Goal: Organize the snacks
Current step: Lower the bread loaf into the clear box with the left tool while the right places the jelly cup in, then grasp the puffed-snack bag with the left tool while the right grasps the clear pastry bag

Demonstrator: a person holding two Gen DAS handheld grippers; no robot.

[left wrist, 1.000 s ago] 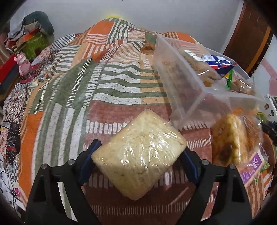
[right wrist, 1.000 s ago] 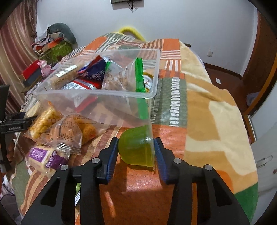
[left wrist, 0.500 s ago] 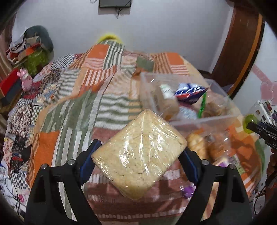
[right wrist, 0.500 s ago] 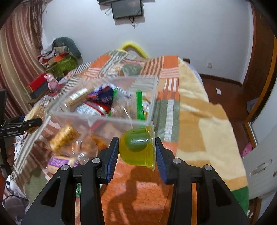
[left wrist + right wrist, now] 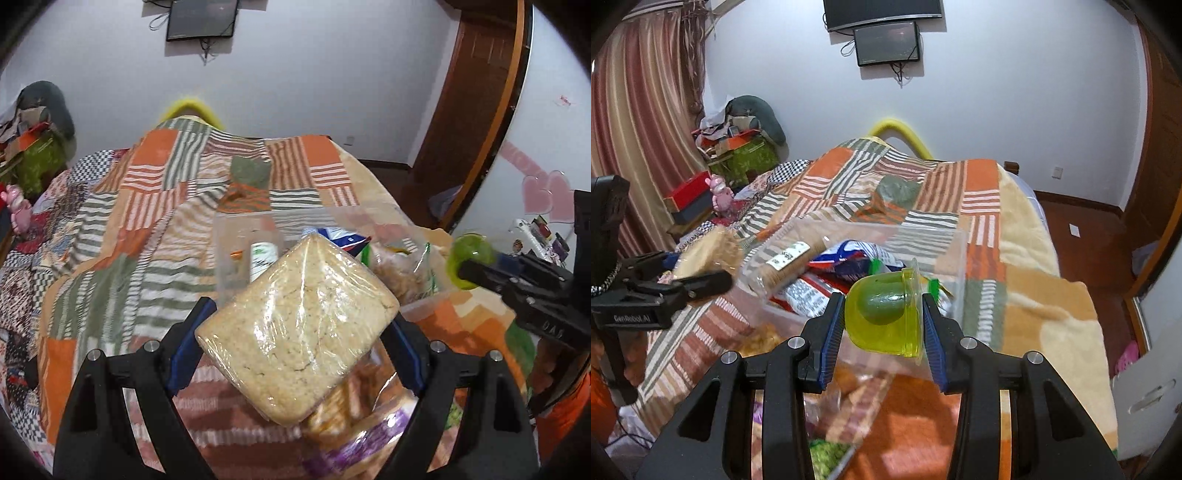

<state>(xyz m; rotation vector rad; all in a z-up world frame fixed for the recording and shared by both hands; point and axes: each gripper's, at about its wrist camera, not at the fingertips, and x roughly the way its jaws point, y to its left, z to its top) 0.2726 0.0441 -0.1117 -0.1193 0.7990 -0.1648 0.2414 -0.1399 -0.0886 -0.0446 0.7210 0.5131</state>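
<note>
Patchwork-quilted bed (image 5: 155,206) now lies lower beneath both lifted loads: left hand-held gripper (image 5: 295,332) clamps plastic-wrapped beige cake slab (image 5: 295,328), right hand-held gripper (image 5: 882,317) clamps green jelly cup (image 5: 882,314), both above clear plastic snack bin (image 5: 955,258), so drop-in looks next.

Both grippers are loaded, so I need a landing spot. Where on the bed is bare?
Free: the striped quilt left of the clear bin, and the cream-and-orange blanket on its right toward the floor. Crowded: the bin itself, and the snack bags heaped on its near side.
</note>
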